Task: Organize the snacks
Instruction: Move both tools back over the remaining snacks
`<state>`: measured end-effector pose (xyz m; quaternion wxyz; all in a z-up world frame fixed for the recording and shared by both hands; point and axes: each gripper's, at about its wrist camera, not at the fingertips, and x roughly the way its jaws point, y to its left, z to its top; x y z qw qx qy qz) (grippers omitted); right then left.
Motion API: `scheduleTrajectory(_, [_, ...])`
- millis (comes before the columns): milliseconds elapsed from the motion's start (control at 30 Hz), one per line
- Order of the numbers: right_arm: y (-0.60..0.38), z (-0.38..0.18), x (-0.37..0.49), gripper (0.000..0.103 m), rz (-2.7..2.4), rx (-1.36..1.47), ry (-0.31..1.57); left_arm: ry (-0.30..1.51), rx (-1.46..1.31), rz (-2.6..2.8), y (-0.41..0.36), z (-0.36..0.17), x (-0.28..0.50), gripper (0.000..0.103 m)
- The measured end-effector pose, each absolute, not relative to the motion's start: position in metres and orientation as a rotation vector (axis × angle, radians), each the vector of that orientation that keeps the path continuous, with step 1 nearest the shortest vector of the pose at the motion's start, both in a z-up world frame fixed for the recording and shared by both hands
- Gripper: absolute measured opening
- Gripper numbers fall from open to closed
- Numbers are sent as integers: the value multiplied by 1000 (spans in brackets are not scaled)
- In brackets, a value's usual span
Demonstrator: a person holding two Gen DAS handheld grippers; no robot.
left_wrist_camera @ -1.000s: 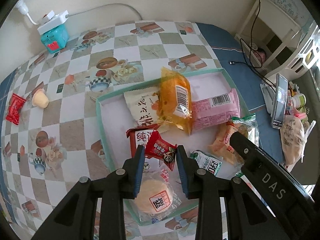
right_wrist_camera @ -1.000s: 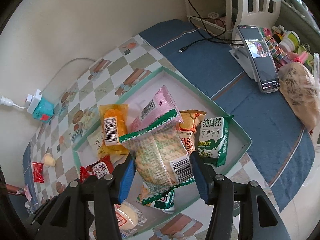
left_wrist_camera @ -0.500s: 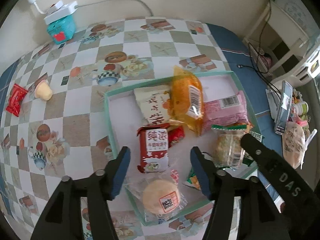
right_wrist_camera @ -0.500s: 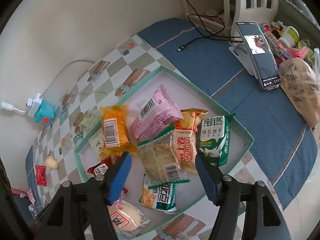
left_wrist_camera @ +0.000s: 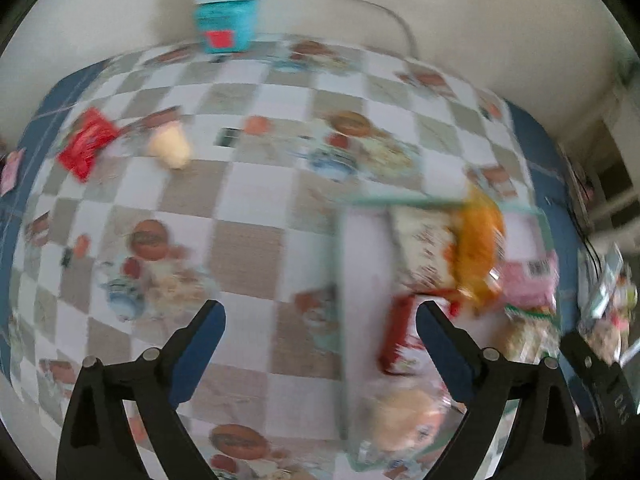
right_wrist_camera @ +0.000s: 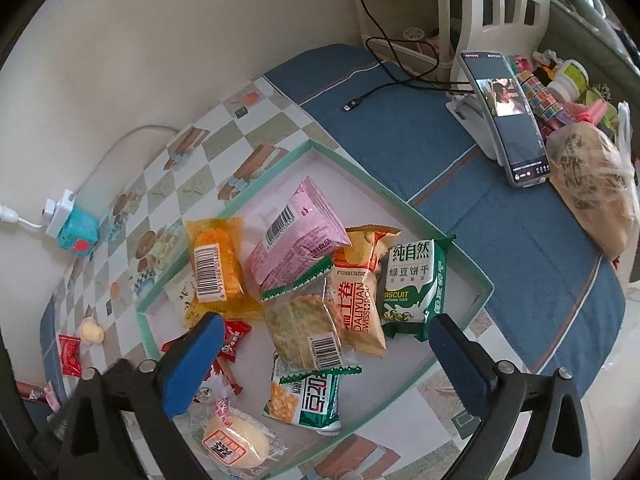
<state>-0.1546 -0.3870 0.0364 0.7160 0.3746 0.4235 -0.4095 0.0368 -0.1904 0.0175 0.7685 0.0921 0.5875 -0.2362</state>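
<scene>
Right wrist view: right hand-held gripper [right_wrist_camera: 322, 330] opening wide, its cracker packet [right_wrist_camera: 306, 330] now lying in the tray [right_wrist_camera: 460, 264].

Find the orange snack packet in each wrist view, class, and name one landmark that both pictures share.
Left wrist view: the orange snack packet sits right of centre, blurred, near the tray's far rim.
Right wrist view: the packet lies left of centre, barcode up, beside the pink packet.
Shared landmark: the teal box by the wall.
</scene>
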Motion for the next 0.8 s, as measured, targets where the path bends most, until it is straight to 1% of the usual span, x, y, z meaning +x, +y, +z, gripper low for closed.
scheduleTrajectory(533, [-331,51,-90,103,-810,673,987,1135,37,-64,-39,48,117,97])
scheduleTrajectory(800, [-287,55,-50,103,-732,592,1015,1125,-22,9,14,55,139,97])
